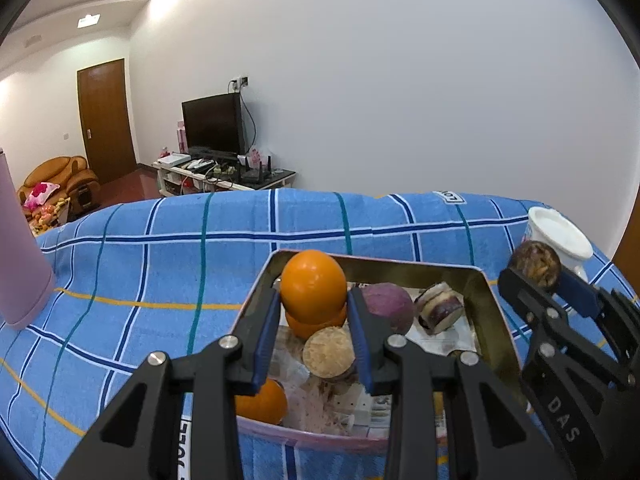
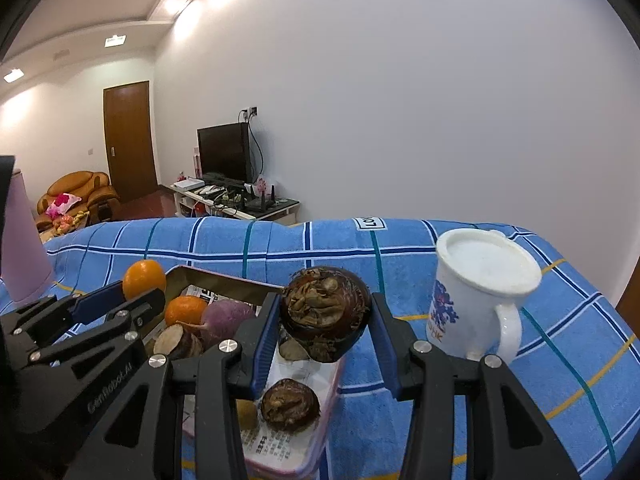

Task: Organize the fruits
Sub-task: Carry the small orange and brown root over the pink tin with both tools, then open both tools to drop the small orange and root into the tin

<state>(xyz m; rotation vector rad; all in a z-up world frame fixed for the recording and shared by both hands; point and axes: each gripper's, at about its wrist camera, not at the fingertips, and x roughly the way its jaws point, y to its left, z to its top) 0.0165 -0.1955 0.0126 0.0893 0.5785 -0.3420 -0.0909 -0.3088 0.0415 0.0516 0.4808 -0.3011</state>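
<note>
My left hand-held gripper (image 1: 314, 300) pinches an orange (image 1: 313, 286) between its blue pads, raised over the far left corner of the tin tray (image 1: 490, 304). My right hand-held gripper (image 2: 325, 314) pinches a dark brown mangosteen (image 2: 324, 312), raised over the tray's right rim, close to the left one without touching it.

In the tray, on printed paper, lie a second orange (image 1: 316, 326) directly under the held one, a third orange (image 1: 264, 402) at the near left corner, a purple round fruit (image 1: 390, 306), a cut brown piece (image 1: 329, 352), a sliced dark fruit (image 1: 440, 308) toward the far right, and another mangosteen (image 2: 290, 406) near the right rim. The tray is crowded; the little bare paper I can see lies near the right wall, though my own fingers hide the near part.

The tray sits on a blue checked cloth (image 1: 160, 272) covering the counter. Left of the tray the cloth is wide and bare up to a pink bottle (image 1: 20, 272) near the left edge. On the right, a white mug (image 2: 480, 300) stands near the tray, well inside the counter's far edge, with a strip of bare cloth between them.
</note>
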